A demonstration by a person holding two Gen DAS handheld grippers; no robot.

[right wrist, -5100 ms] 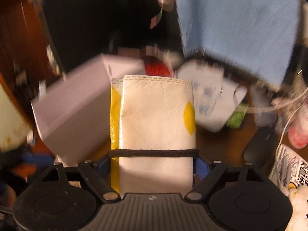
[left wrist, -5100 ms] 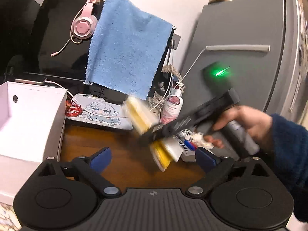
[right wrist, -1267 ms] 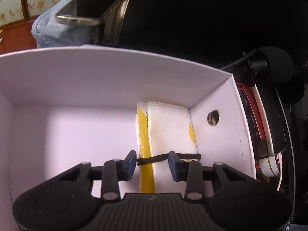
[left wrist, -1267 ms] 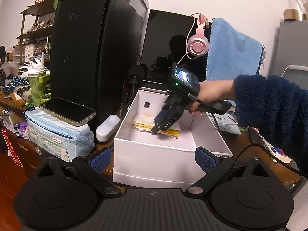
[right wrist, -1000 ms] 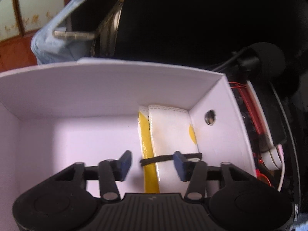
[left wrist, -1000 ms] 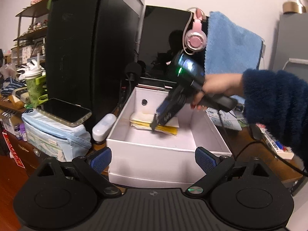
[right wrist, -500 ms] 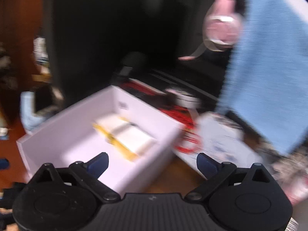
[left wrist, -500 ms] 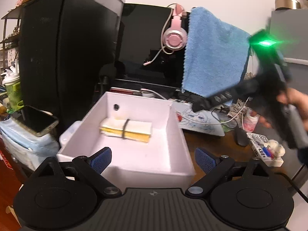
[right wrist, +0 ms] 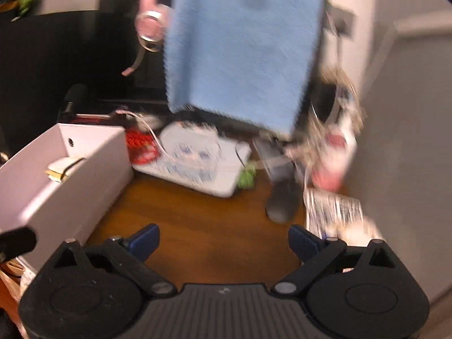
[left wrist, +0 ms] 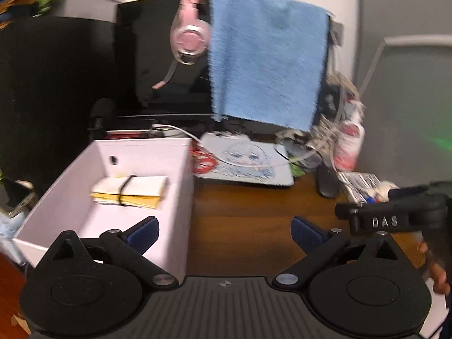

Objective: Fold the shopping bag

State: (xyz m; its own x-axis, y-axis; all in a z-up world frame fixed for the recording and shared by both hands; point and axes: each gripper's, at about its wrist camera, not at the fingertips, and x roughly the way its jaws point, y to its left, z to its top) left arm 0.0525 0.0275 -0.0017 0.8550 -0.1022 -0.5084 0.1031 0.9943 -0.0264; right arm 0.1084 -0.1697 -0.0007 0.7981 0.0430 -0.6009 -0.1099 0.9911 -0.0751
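Cluttered wooden desk (right wrist: 203,226) under both cameras, so you've got bare wood to park over. Your left gripper (left wrist: 224,230) has its blue pads spread wide with nothing between them, and your right gripper (right wrist: 223,238) is the same, spread and empty above the wood.

From there outward: the folded shopping bag (left wrist: 131,190) sits inside the white box (left wrist: 180,186), lying flat near the back wall. A black elastic band (left wrist: 124,189) wraps its middle, which I'd guess is what keeps the folds from springing open. So the fold looks done and stowed, and both tools sit clear of the box.

Readable writing: "DAS" on the black body of the right tool in the left view. The mouse pad (right wrist: 195,158) has an anime face print. The packet (right wrist: 333,210) by the wall has print too, but it's too blurry to read.
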